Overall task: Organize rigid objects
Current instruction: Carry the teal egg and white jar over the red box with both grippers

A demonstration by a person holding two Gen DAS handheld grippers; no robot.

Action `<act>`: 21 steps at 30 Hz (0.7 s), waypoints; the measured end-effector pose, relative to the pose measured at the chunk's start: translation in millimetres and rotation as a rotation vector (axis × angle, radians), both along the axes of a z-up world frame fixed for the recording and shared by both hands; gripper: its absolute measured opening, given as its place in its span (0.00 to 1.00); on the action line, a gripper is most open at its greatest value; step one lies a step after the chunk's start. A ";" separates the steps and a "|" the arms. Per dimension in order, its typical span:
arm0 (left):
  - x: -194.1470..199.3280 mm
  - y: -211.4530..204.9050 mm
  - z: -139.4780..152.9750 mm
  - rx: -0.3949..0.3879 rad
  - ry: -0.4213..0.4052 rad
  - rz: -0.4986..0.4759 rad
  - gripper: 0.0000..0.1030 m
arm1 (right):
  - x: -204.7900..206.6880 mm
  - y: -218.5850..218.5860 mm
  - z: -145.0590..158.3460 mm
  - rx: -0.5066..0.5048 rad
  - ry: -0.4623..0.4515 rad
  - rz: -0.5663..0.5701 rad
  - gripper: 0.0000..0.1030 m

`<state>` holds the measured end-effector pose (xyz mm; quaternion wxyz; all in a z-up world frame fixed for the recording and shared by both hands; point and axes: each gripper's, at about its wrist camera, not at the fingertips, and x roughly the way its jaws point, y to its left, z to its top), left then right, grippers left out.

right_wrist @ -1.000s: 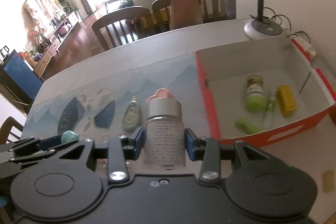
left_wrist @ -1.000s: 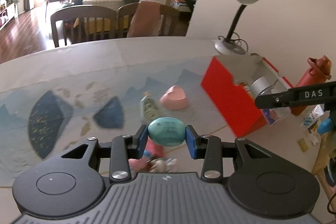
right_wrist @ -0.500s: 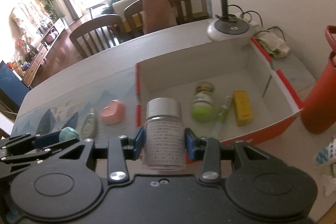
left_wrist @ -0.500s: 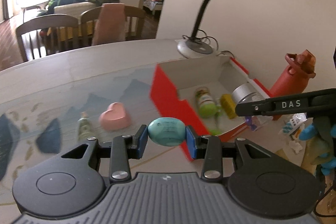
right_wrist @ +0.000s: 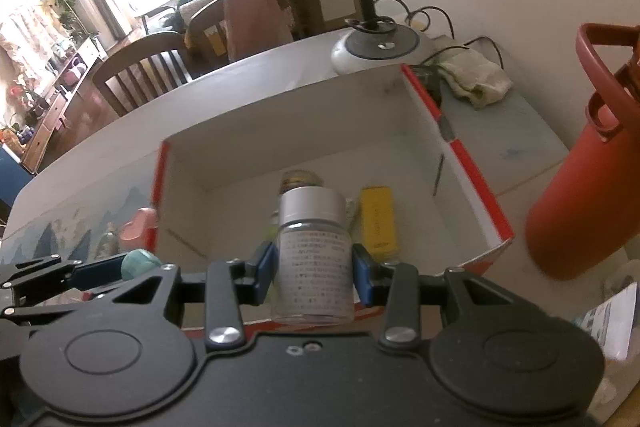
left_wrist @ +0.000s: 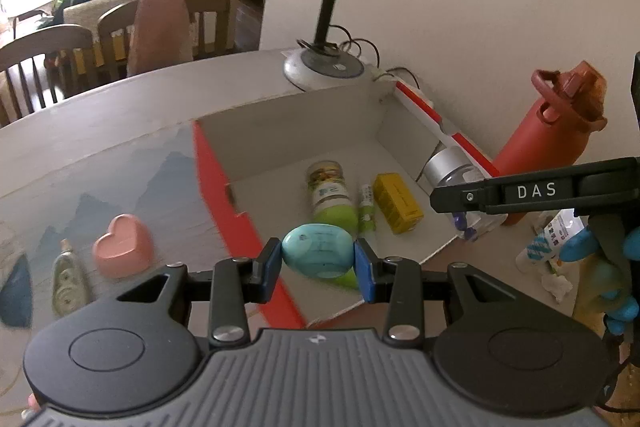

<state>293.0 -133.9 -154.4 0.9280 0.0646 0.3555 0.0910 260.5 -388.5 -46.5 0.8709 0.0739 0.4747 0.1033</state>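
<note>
Both hands have swung across the worktop [left_wrist: 100, 115] toward the red-sided box [left_wrist: 212, 171] since the earlier frames; a second ago the box sat off to the right, now it fills both views. Left tongs [left_wrist: 318, 261] are clamped partway closed on a teal egg-shaped object [left_wrist: 318, 255], hanging over the box's near-left corner, right by the red wall. Right tongs [right_wrist: 314, 273] are closed on a clear silver-capped bottle [right_wrist: 312, 259], held upright above the near edge, box interior straight ahead and below. Inside already: green-based jar [left_wrist: 332, 195], thin tube [left_wrist: 366, 211], yellow packet [left_wrist: 398, 203], all lying with long axes pointing front to back. Pink heart dish [left_wrist: 122, 245] and small bottle [left_wrist: 68, 279] are still out on the worktop, left of the box. Right tongs look better centred for the drop; the left ones probably need a nudge inward past the wall.
</note>
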 end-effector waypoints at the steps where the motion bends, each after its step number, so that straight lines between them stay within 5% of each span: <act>1: 5.3 -1.3 -1.4 0.001 0.005 0.008 0.37 | 3.8 -3.1 -1.5 -0.003 0.001 -0.001 0.38; 21: 110.7 -7.8 -61.5 0.014 0.243 0.131 0.37 | 108.6 3.3 -52.6 -0.066 0.068 -0.006 0.38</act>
